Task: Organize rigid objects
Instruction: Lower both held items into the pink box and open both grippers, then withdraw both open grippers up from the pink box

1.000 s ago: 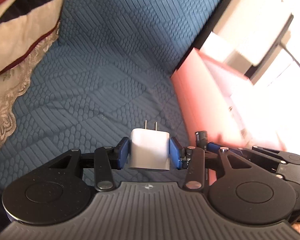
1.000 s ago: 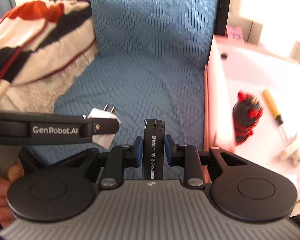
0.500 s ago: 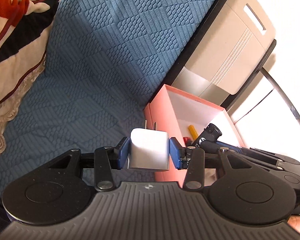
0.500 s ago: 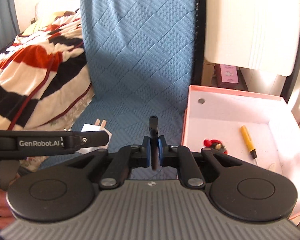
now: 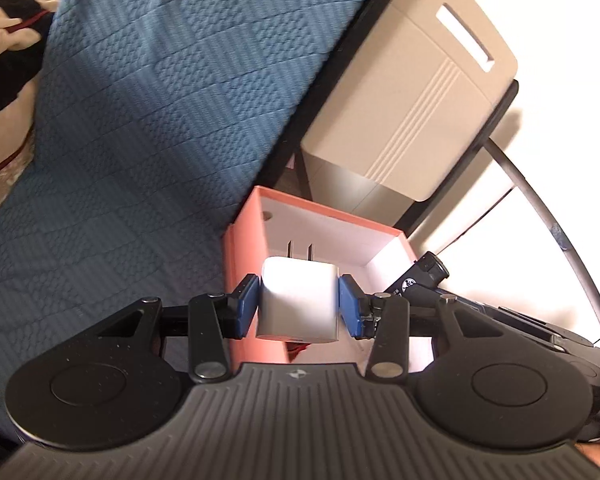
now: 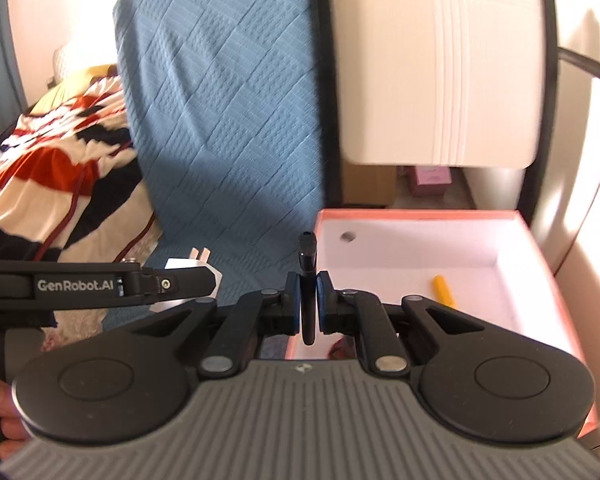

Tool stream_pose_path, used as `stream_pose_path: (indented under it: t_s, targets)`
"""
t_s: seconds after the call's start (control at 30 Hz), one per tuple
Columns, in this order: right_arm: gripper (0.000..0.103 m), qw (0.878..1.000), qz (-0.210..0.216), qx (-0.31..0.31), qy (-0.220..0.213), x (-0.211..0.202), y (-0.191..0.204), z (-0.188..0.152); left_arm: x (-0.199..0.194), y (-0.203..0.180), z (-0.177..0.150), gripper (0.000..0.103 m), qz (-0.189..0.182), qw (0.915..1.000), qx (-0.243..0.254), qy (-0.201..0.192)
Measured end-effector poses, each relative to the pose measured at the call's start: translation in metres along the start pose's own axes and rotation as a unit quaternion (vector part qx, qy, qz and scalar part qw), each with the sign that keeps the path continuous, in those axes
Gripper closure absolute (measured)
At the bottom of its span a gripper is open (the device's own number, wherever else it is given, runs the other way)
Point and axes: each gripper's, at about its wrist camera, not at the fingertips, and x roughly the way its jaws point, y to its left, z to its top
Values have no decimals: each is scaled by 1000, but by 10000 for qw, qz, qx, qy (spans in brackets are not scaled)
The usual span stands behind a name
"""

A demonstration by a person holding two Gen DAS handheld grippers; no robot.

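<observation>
My left gripper [image 5: 298, 306] clamps white charger [image 5: 297, 305] | my right gripper [image 6: 309, 306] pinches black lighter [image 6: 307, 280] edge-on | pink box [image 6: 540, 276] at 2 o'clock

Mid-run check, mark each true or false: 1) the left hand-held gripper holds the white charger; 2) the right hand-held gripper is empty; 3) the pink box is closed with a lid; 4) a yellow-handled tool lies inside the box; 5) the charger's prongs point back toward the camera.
1) True: the left hand-held gripper is clamped on the white charger.
2) False: the right hand-held gripper is shut on a thin black lighter.
3) False: the pink box is open on top, its white inside showing.
4) True: the yellow-handled tool lies on the box floor.
5) False: the prongs point away from the camera, toward the box.
</observation>
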Motion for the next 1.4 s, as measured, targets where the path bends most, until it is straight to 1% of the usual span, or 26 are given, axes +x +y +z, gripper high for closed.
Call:
stream_pose_path:
  t_s: [0.2,0.4,0.6,0.73,0.83,0.97,1.07,1.2,1.27,1.4]
  targets:
    - [91,9997,-237,87,-19,-15,-42,3,20,-47,6,53,-166,9998,115,67]
    - [91,9982,-477,231,271,-11,-84,-14,51,-79,-1,53,-123,9988,375,303]
    - [91,9948,-555,403,747,6,-110,-44,83,-87,-24,53,46,9966,473,676]
    - [91,9924,-556,508,978,16,-117,-59,98,-87,-37,53,122,9948,499,883]
    - [91,9902,-616,557,1125,25,-120,-73,107,-87,-46,53,102,9932,459,1066]
    - [91,9855,-591,807,1373,32,-123,-89,109,-88,-50,53,123,9912,583,1182]
    - [90,9841,-586,852,1443,32,-120,-93,105,-87,-50,53,105,9910,622,1181]
    - [88,9843,-619,898,1385,26,-118,-85,95,-83,-46,52,47,9917,587,1143]
    - [87,9853,-653,892,1301,22,-117,-78,86,-82,-41,46,55,9928,578,1045]
    - [87,9883,-656,896,1044,5,-111,-60,62,-87,-28,46,16,9940,772,773]
